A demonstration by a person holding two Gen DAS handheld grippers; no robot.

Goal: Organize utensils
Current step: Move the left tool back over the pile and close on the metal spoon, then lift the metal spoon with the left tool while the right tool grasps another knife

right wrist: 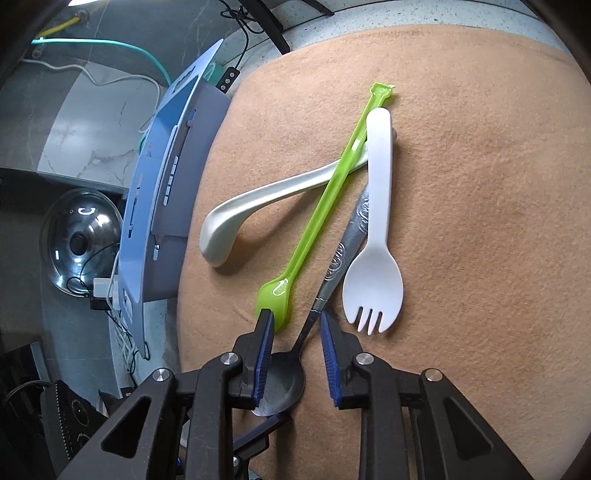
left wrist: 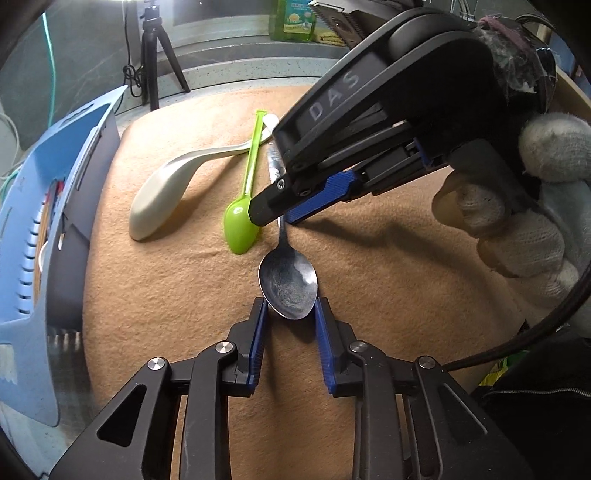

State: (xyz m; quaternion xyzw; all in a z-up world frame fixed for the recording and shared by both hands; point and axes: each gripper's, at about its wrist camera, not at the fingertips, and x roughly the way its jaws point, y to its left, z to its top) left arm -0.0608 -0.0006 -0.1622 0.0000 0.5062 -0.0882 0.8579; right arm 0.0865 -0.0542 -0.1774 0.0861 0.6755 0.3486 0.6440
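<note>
A metal spoon (left wrist: 288,291) lies on the tan felt mat (left wrist: 166,314), bowl toward me. My left gripper (left wrist: 290,314) is shut on the tip of that bowl, a blue pad against each edge. My right gripper (left wrist: 282,216) (right wrist: 297,325), held by a gloved hand (left wrist: 535,221), straddles the spoon's thin neck (right wrist: 308,325) with a gap on both sides, so it is open. Its left finger touches the bowl of a green plastic spoon (right wrist: 275,295) (left wrist: 242,225). A white soup spoon (left wrist: 162,199) (right wrist: 229,221) and a white spork (right wrist: 373,280) lie alongside, handles crossed.
A blue slotted utensil holder (left wrist: 37,221) (right wrist: 177,147) stands at the mat's left edge. Behind the mat are a small tripod (left wrist: 151,55) and a green bottle (left wrist: 291,18). A steel pot lid (right wrist: 81,247) and cables lie beyond the holder.
</note>
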